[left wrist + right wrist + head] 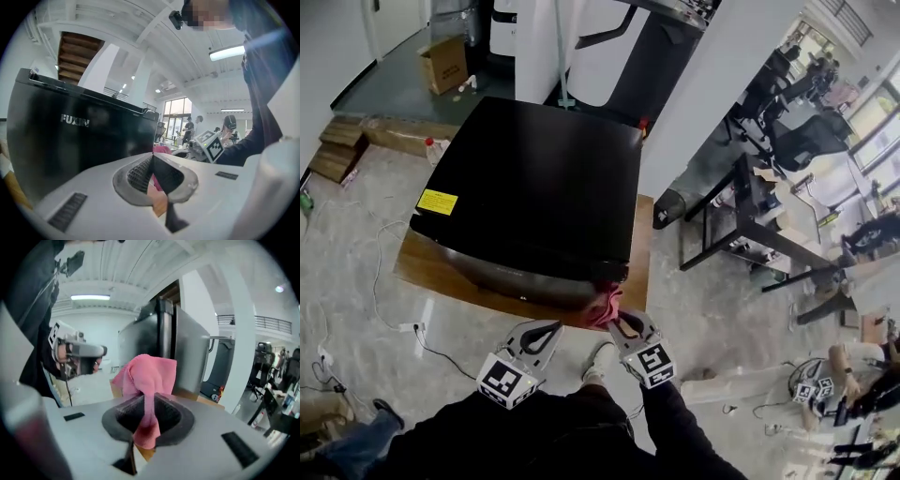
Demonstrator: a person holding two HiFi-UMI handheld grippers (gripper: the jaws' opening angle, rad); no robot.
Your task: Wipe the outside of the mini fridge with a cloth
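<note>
Right gripper (147, 414) clamps pink fabric cloth (151, 372) at glossy black mini fridge's (534, 178) front-right corner, ready to wipe; left gripper (152, 162) closed, empty.

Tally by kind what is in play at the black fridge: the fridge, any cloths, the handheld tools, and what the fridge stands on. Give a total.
mini fridge: 1
pink cloth: 1
tools: 2 (left tool, shut and empty; right tool, shut on the pink cloth)
wooden table: 1
Total: 5
</note>
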